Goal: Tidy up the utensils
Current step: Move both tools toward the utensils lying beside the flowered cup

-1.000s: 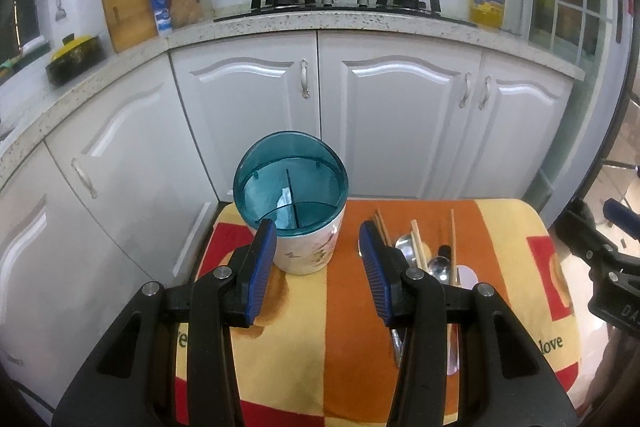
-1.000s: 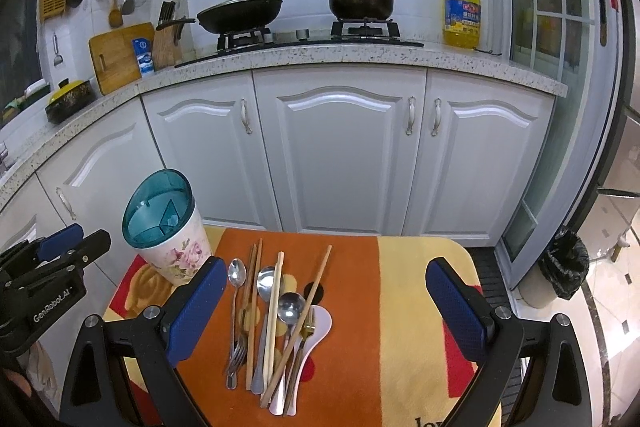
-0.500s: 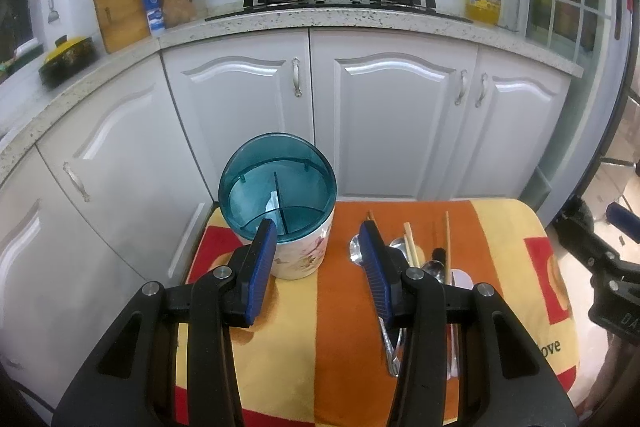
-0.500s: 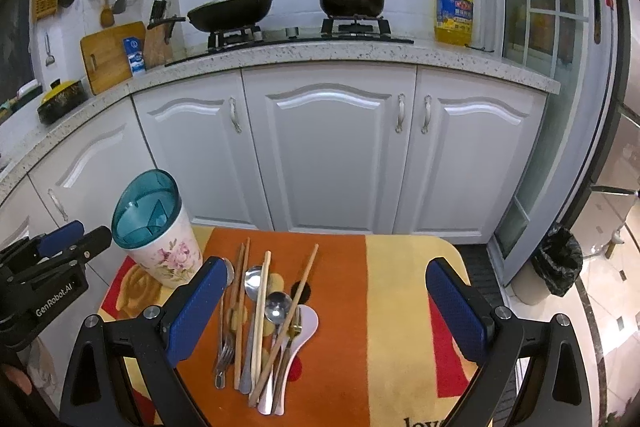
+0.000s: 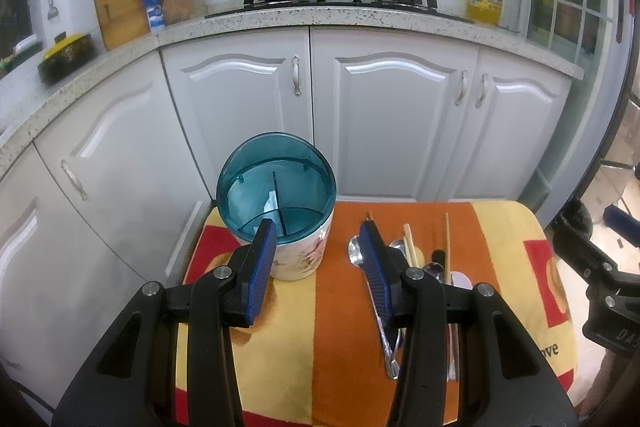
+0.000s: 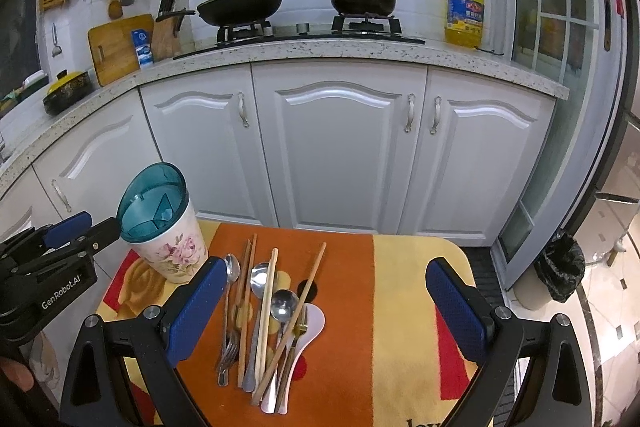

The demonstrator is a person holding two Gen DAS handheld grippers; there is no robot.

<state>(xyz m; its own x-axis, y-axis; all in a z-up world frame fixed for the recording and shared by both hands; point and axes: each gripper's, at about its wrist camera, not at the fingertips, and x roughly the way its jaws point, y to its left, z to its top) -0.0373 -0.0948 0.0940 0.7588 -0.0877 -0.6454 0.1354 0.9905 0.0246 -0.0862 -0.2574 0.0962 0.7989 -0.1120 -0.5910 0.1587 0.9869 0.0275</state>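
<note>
Loose heap of thin, stiff, slippery steel spoons, fork and wooden chopsticks (image 6: 267, 311) beside teal-rimmed floral ceramic holder (image 6: 162, 227); likeliest hold mid-shaft; left gripper (image 5: 318, 263) part-open, right gripper (image 6: 326, 311) wide, both empty.

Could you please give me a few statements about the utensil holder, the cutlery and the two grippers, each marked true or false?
1. The utensil holder stands upright on the cloth. True.
2. The right gripper is shut on a spoon. False: it is open and holds nothing.
3. The chopsticks lie among the spoons. True.
4. The left gripper holds the holder. False: it is open, short of it.
</note>
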